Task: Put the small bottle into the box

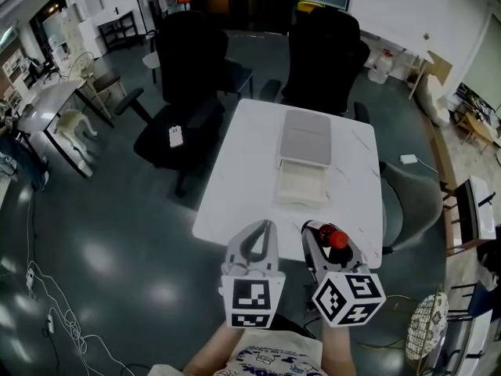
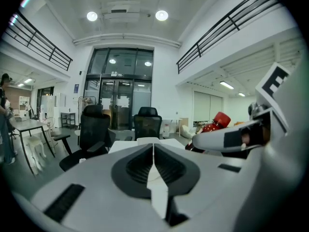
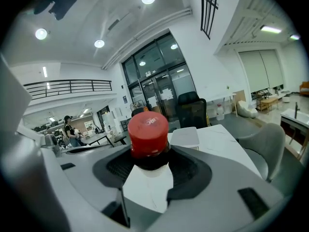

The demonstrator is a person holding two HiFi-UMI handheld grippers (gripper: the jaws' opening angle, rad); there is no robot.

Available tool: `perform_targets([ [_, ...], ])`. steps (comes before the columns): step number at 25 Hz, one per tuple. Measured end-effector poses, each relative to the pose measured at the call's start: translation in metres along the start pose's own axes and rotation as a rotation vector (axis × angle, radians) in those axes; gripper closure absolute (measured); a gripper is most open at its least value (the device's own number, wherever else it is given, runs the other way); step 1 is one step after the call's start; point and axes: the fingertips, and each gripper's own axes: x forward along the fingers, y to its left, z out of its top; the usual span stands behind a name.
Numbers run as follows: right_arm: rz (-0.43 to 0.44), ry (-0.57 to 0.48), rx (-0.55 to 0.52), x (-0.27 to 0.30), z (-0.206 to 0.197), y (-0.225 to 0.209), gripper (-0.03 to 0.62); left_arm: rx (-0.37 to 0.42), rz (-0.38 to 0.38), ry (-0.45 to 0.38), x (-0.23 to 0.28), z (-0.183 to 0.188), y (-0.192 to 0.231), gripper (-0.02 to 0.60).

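Observation:
My right gripper [image 1: 319, 236] is shut on a small dark bottle with a red cap [image 1: 337, 237], held above the near edge of the white table [image 1: 235, 171]; the cap [image 3: 147, 133] fills the middle of the right gripper view between the jaws. The left gripper [image 1: 268, 225] hangs beside it, shut and empty, its jaws meeting in the left gripper view [image 2: 153, 151], where the bottle [image 2: 214, 124] shows at the right. The open white box [image 1: 302, 182] with its lid [image 1: 305, 138] folded back lies on the table's far half, well ahead of both grippers.
Two black office chairs [image 1: 182, 69] stand at the table's far side and a grey chair [image 1: 411, 202] at its right. A small white object [image 1: 176, 135] lies on the left chair's seat. Cables [image 1: 31, 288] run over the floor at left.

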Motion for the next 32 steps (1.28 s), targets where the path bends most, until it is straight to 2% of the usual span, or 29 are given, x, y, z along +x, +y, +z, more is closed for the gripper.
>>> perform_targets([
  [6,-0.003,0.022,0.009,0.023,0.003,-0.019,0.365,-0.003,-0.002,0.022,0.027,-0.001,-0.001,0.561],
  [13,-0.017,0.042,0.032,0.053,0.005,-0.032,0.365,-0.009,0.007,0.047,0.058,-0.003,0.017,0.561],
  [26,-0.109,0.088,0.08,0.121,0.014,-0.072,0.365,-0.013,-0.059,0.125,0.137,-0.008,0.04,0.561],
  [32,-0.136,0.126,0.1,0.148,0.006,-0.082,0.365,-0.023,-0.079,0.164,0.162,-0.018,0.051,0.561],
])
